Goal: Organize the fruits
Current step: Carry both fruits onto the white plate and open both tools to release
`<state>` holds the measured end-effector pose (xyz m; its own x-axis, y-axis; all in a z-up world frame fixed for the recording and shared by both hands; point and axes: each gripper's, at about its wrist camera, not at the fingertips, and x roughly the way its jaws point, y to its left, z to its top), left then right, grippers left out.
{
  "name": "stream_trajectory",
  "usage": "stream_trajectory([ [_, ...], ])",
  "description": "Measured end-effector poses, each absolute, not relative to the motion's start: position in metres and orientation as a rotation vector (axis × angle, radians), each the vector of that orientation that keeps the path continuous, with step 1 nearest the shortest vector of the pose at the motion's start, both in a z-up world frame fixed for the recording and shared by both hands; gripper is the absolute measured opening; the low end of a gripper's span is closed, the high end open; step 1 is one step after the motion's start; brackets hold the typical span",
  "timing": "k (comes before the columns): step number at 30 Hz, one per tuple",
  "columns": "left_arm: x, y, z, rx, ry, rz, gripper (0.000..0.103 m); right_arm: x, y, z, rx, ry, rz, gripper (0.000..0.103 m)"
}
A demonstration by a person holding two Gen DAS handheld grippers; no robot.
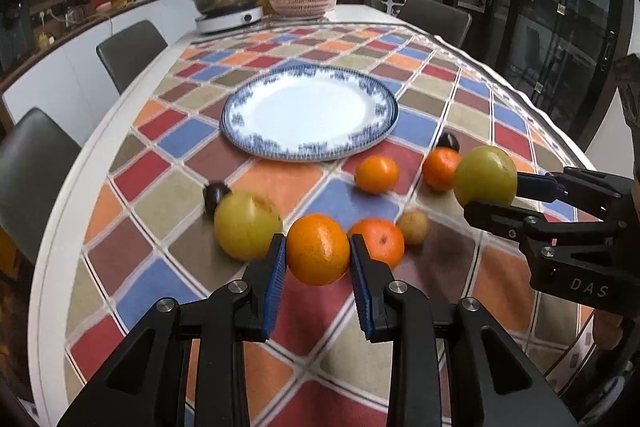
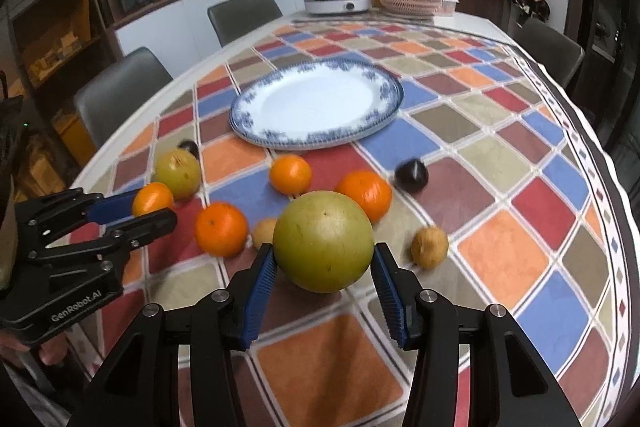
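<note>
Gripping one fruit each, we have the left gripper (image 1: 318,253) clenched on an orange (image 1: 318,250) and the right gripper (image 2: 323,259) on a yellow-green fruit (image 2: 323,241), both seemingly lifted off the counter (image 1: 200,167) to carry to the empty plate (image 1: 309,113) at frame centre. Only the right wrist view shows the brown fruit (image 2: 429,247) at lower right; loose fruits lie between.
</note>
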<state>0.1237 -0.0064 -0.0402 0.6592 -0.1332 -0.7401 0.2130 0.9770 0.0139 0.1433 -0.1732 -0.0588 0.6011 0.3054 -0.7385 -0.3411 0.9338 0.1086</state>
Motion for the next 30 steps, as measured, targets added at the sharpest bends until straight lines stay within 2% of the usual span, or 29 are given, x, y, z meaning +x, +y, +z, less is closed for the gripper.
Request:
stream_trajectory([
  [15, 0.214, 0.001, -0.002, 0.117, 0.774, -0.246, 0.031, 0.228, -0.152, -0.017, -0.093, 0.785, 0.439, 0.050],
  [30, 0.322, 0.009, -0.016, 0.122, 0.886, -0.317, 0.031, 0.332, -0.131, -0.024, -0.141, 0.895, 0.450, 0.050],
])
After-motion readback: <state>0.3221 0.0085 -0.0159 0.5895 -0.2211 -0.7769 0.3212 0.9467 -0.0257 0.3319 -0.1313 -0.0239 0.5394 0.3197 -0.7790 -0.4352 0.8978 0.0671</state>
